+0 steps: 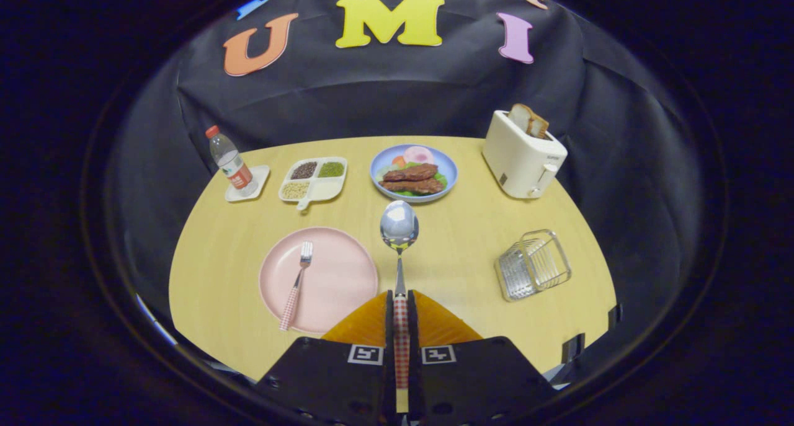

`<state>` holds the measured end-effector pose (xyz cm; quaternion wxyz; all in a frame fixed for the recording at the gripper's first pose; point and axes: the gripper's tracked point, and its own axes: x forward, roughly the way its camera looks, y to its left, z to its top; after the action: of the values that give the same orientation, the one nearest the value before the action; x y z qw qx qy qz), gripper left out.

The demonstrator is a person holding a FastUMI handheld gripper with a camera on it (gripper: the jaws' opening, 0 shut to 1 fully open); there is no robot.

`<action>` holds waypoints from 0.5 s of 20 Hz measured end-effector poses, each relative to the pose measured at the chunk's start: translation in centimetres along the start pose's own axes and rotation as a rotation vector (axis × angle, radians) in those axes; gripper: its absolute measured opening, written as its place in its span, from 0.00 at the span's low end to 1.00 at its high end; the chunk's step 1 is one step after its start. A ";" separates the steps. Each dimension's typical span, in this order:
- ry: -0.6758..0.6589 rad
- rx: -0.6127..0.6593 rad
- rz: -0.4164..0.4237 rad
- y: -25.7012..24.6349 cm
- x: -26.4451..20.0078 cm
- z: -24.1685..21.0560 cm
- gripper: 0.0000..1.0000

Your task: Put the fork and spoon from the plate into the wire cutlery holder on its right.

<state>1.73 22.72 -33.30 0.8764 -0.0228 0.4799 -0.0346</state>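
fingers (401,317): closed tight on the spoon's checked handle, one finger each side, both pressing it
spoon (399,227): held, sticks straight out ahead of the fingers, bowl at the far end and facing the camera; raised over the table between pink plate and wire holder, height above the table can't tell
fork (296,284): lying on the pink plate, left half of it, tines pointing away, checked handle end reaching the near rim
pink plate (338,271): on the table, just left of the fingers, near edge partly hidden by the left finger
wire cutlery holder (533,265): on the table well right of the plate, looks tipped so its open mouth faces up and right, nothing seen inside
table (459,252): round, light wood
blue plate (379,165): beyond the spoon bowl, carries food incl. brown meat slices and greens
divided tray (313,179): left of blue plate, grains or beans in its compartments
bottle (230,161): red cap, standing on a small white tray at far left
toaster (522,155): far right, white, bread slices poking out the top
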 end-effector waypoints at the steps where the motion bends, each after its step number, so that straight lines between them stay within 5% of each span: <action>1: 0.000 0.006 -0.012 -1.3 -0.3 0.1 0.08; 10: 0.070 0.032 -0.080 -14.2 -1.4 2.2 0.08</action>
<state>2.28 8.69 -29.95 0.8573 -0.0268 0.5082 -0.0778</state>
